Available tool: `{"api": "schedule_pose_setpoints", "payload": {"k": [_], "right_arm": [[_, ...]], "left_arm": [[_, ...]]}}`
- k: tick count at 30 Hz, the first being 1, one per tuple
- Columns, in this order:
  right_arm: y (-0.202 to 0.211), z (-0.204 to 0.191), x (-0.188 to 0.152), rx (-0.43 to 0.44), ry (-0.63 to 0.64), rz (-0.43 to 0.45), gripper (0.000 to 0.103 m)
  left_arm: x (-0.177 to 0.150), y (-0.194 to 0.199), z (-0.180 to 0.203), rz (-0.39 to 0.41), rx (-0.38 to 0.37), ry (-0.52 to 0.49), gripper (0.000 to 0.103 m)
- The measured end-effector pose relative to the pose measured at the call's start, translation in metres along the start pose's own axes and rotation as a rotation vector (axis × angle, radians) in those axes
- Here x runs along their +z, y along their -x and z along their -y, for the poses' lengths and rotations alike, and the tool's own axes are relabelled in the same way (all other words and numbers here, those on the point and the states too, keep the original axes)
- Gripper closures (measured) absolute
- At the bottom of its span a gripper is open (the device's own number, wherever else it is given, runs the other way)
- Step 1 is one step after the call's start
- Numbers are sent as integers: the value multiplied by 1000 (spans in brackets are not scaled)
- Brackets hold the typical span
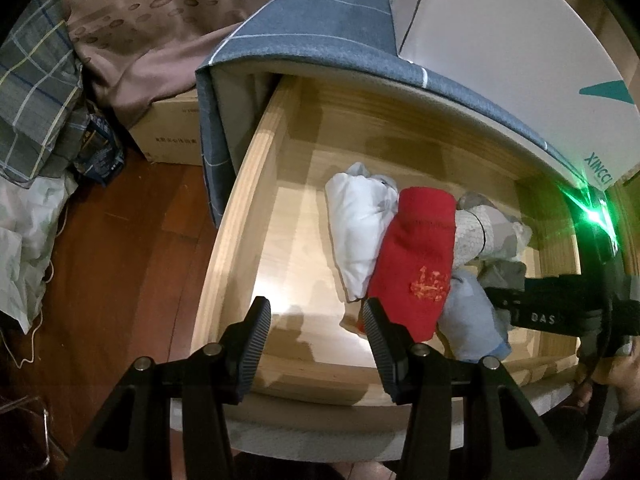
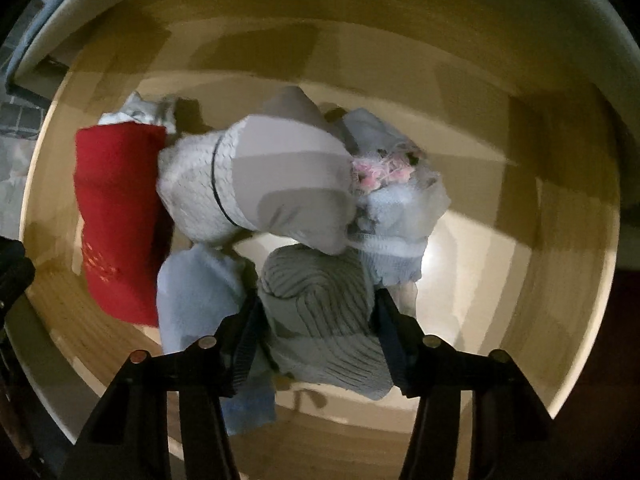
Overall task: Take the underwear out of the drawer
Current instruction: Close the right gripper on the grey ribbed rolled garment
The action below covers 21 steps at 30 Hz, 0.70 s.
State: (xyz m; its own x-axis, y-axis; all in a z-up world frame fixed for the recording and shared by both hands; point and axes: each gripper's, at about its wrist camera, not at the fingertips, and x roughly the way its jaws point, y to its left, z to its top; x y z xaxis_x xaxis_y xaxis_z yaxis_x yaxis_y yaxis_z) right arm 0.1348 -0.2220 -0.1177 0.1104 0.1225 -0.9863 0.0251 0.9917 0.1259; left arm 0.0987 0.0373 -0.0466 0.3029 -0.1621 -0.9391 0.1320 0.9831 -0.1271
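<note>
An open wooden drawer (image 1: pixel 240 216) holds several rolled garments: a white roll (image 1: pixel 360 232), a red folded piece (image 1: pixel 416 264) with gold print, a pale blue piece (image 1: pixel 468 320) and grey ones behind. My left gripper (image 1: pixel 316 308) hangs open over the drawer's front left, nothing between its fingers. In the right wrist view, my right gripper (image 2: pixel 316 304) points down into the pile. Its pads press both sides of a grey ribbed roll (image 2: pixel 320 320). Around that roll lie the red piece (image 2: pixel 120 220), the pale blue piece (image 2: pixel 192 300) and a grey-and-white patterned roll (image 2: pixel 260 184).
A blue-grey cloth (image 1: pixel 320 20) drapes the cabinet top above the drawer, with a white lettered box (image 1: pixel 500 60) on it. Left of the cabinet are a cardboard box (image 1: pixel 172 128), brown bedding (image 1: pixel 140 20), a plaid cloth (image 1: pixel 32 100) and red-brown wooden floor (image 1: pixel 120 260).
</note>
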Motion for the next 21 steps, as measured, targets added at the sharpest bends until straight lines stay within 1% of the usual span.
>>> {"api": "schedule_pose_setpoints", "payload": {"k": [3,8,13,16,18,19,20,21], "right_arm": [[1,15,-12,-23,-34,-26,54],[4,40,-34,-37,-94,-57,54],[4,53,-52,-23,-121,-82,54],[4,53,-60,-6,-121,-82,52],[4,57,-60,11,-126,-78,51],[2,54,-49,19,-129,-79,49],[2,57,-52,30,-127,-83,48],[1,56,-56,36,-117,-90,44]], "left_arm": [[0,-1,1,-1,0,-1,54],[-1,-1,3,1,7,-12,54],[-1,-2,5,-4,16,-18,54],[-1,-3,6,-7,20,-21,54],[-1,-4,5,-8,21,-18,54],[0,-4,5,-8,21,-17,54],[0,-4,5,-10,21,-17,54],[0,-4,5,-13,19,-18,54]]}}
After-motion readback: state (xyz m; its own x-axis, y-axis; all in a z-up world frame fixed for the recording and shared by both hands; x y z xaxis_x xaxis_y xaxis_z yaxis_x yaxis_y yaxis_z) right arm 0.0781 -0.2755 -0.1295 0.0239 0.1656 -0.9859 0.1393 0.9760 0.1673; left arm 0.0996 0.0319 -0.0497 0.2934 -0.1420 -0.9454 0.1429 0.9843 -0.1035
